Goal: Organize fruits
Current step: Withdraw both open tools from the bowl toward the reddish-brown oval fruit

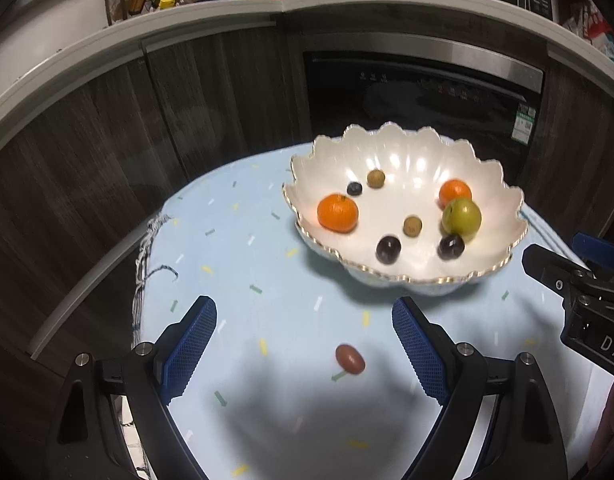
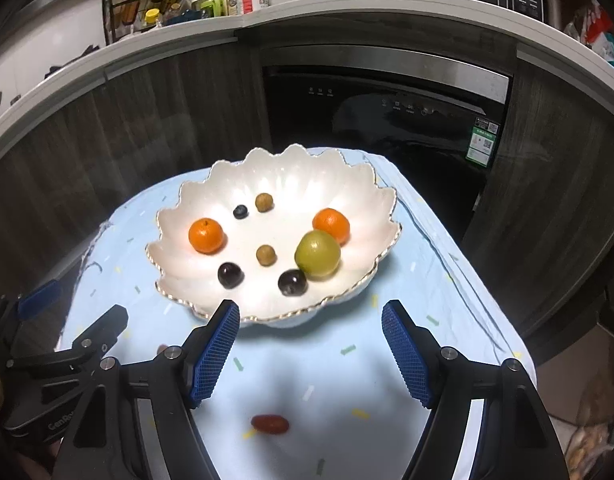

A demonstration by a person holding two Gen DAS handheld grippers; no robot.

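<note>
White bowl (image 2: 195,200): wavy gold rim, sits on the blue cloth (image 2: 427,280).
Fruit in bowl: 2 oranges (image 2: 206,235), 1 green fruit (image 2: 317,254), 2 dark grapes (image 2: 230,275).
Red fruit (image 1: 349,358): alone on the cloth, near the bowl.
Left gripper (image 1: 304,354): wide open, holds nothing, red fruit lies below its gap.
Right gripper (image 2: 311,354): open, holds nothing.

A bowl (image 2: 263,172) is set on the cloth-covered bench (image 2: 427,280), toward its far side. Two citrus fruits (image 2: 206,235) are placed in it at left and right, with a larger round fruit (image 2: 317,254) touching the right one (on its near side). A small oblong fruit (image 2: 270,424) is left on the cloth in front of the bowl, well apart from it.
</note>
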